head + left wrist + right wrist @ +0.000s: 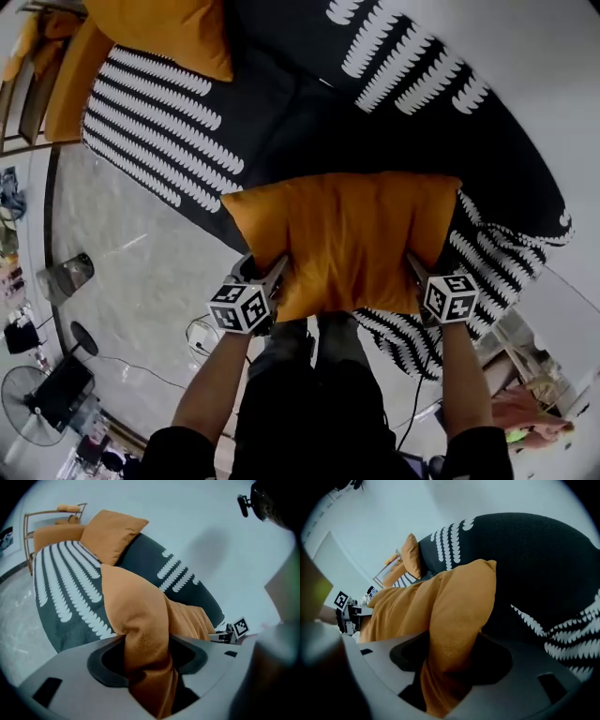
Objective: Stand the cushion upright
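An orange cushion (347, 239) hangs in front of me over a black sofa (309, 112) with white leaf stripes. My left gripper (274, 277) is shut on the cushion's near left corner, and my right gripper (415, 270) is shut on its near right corner. In the left gripper view the orange fabric (140, 620) is bunched and pinched in the left gripper (146, 667). The right gripper view shows the same: a fold of cushion (459, 606) is squeezed in the right gripper (450, 663). The cushion's lower edge is hidden behind the grippers.
A second orange cushion (169, 33) leans at the sofa's far end. A wooden bench (52, 75) with orange pads stands beyond it. On the grey floor (131, 272) to the left are a fan (23, 408), a small bin (67, 277) and cables (199, 337). A person's hand (525, 412) shows at lower right.
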`<state>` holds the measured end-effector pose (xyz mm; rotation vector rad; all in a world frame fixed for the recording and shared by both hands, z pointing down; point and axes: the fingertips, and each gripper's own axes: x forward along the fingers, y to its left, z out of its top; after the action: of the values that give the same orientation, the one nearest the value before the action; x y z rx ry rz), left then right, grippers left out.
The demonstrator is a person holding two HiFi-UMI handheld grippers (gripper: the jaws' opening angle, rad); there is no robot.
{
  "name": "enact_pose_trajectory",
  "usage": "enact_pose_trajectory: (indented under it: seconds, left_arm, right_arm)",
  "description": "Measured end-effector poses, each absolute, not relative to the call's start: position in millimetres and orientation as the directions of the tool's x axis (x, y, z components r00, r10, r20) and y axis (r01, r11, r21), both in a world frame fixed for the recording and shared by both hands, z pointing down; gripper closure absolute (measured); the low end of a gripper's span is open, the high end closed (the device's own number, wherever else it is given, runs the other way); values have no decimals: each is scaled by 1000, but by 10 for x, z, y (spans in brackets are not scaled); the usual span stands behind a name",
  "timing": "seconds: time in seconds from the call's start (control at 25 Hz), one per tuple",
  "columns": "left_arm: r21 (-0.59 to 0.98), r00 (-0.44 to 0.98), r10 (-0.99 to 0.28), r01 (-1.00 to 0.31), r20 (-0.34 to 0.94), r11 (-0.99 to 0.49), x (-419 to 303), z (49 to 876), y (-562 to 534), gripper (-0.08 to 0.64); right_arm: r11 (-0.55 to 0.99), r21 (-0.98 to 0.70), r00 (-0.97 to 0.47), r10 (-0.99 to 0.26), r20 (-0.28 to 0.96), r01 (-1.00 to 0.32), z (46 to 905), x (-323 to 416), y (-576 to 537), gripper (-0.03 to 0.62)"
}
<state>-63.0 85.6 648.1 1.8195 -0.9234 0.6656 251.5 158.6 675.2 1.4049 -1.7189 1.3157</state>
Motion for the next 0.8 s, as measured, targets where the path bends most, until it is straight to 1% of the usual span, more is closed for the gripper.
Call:
enact_pose_trajectory:
  seconds: [0.12,0.2,0.36,0.56,0.8]
  left_arm:
    - [477,608,-298,-778,735,-409,-539,6155,594,299]
    - [465,636,-287,-742,716,-483,-392,5961,465,298]
    - [448,678,-267,-681,685,-580,-75,5547,347,290]
    - [398,746,-254,-572,615,-718,386,4999,-151,284]
    - [347,809,-233,-467,540,-813,951,4549,-568,275]
  right_arm:
    - [-149,-338,-232,-479,847,-929,6492,2467,1792,302]
    - [-206,-327,-181,-517,837,-922,6332,2527,1887,302]
    - [-271,-320,-116,-571,813,-908,5980,2714,2028,299]
    - [-343,-327,-14,-672,740,-881,5563,2989,1866,293]
    - [-417,-302,114,-726,679,-857,5224,3379,1672,287]
